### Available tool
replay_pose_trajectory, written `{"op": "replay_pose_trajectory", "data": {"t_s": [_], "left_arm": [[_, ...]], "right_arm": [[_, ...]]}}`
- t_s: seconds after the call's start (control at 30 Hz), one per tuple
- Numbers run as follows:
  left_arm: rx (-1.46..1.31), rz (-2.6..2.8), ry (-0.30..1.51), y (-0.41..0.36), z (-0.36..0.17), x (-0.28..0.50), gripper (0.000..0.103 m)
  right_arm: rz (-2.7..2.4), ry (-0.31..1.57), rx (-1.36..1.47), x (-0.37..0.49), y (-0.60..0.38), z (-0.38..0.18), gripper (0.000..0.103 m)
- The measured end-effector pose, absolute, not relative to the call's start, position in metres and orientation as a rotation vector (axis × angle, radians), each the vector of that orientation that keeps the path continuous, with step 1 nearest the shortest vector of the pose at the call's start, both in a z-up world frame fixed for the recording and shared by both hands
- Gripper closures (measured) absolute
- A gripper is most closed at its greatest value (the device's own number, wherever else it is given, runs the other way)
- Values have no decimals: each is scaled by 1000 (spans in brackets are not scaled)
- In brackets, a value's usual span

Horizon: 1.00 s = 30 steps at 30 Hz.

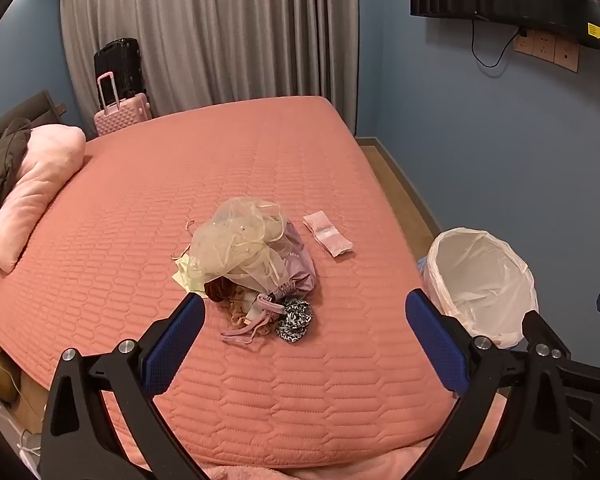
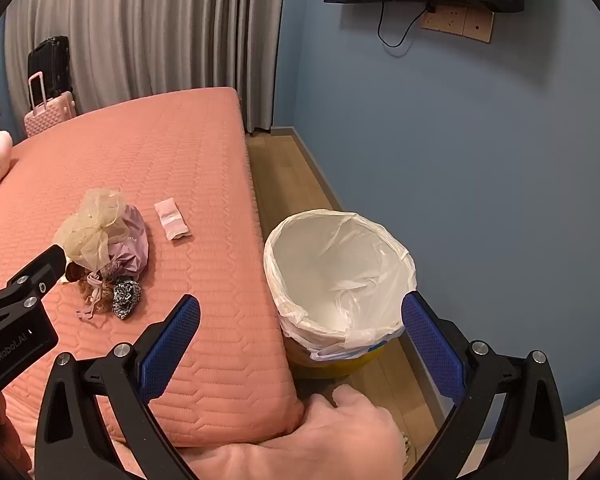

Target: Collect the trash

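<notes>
Evidently, both the left gripper (image 1: 304,312) and the right gripper (image 2: 300,316) are hanging wide open and empty, the white-lined round waste bin (image 2: 380,320) is showing nothing inside, and the heap of cream mesh and lilac plastic bags (image 1: 248,256) and the flat pink-white packet (image 1: 327,233) are lying uncollected on the salmon quilted bed (image 1: 180,184).

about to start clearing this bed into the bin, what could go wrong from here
1. The cream mesh bundle, lilac drawstring bag and leopard-print scrunchie lie heaped together; one pinch may drag several.
2. The flat pink-and-white packet lies flush on the quilted pink bedspread, so a gripper could snag fabric.
3. The white-lined bin stands off the bed's edge; a drop could miss.
</notes>
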State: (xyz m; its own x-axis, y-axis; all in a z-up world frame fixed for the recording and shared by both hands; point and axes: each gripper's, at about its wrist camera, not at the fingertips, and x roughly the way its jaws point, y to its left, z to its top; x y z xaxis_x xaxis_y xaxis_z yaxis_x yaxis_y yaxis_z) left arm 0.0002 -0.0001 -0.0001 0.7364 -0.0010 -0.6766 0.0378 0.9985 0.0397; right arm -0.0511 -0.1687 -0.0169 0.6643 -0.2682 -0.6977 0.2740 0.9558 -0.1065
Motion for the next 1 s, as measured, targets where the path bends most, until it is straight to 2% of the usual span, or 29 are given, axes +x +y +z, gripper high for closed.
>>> {"op": "replay_pose_trajectory", "data": {"t_s": [1.0], "left_arm": [[53,-19,729,-1,3,0,7]], "right_arm": [[-310,781,4,-49,-171,-12,5]]}}
